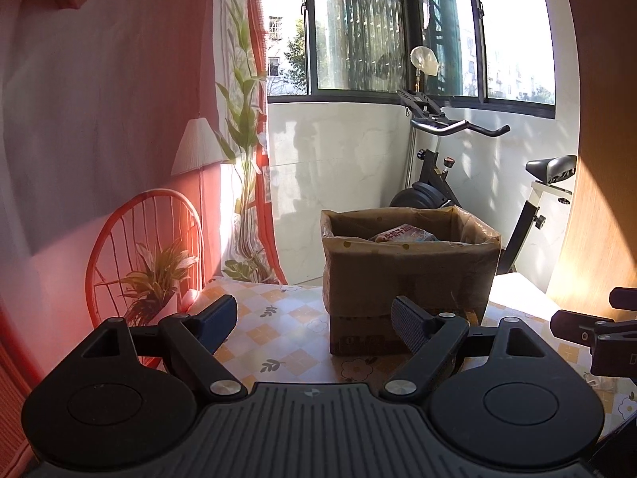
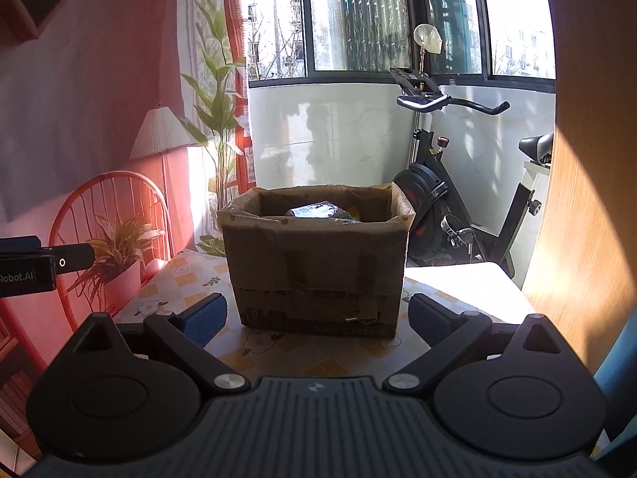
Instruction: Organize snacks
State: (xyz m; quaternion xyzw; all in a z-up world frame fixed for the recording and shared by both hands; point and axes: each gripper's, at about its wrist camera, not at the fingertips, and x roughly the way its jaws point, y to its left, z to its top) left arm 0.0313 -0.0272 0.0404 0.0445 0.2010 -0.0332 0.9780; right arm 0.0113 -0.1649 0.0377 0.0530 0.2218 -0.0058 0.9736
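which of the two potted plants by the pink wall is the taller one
The leafy plant standing beside the window; it rises well above the lamp, unlike the low pink-potted plant behind the chair.

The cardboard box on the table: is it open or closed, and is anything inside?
Open. The cardboard box has no lid or flaps over its top, and snack packets show above the rim. How full it is cannot be told.

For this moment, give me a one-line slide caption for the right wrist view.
Right gripper, jaws open and empty, faces an open cardboard box of snack packets on the floral-cloth table.
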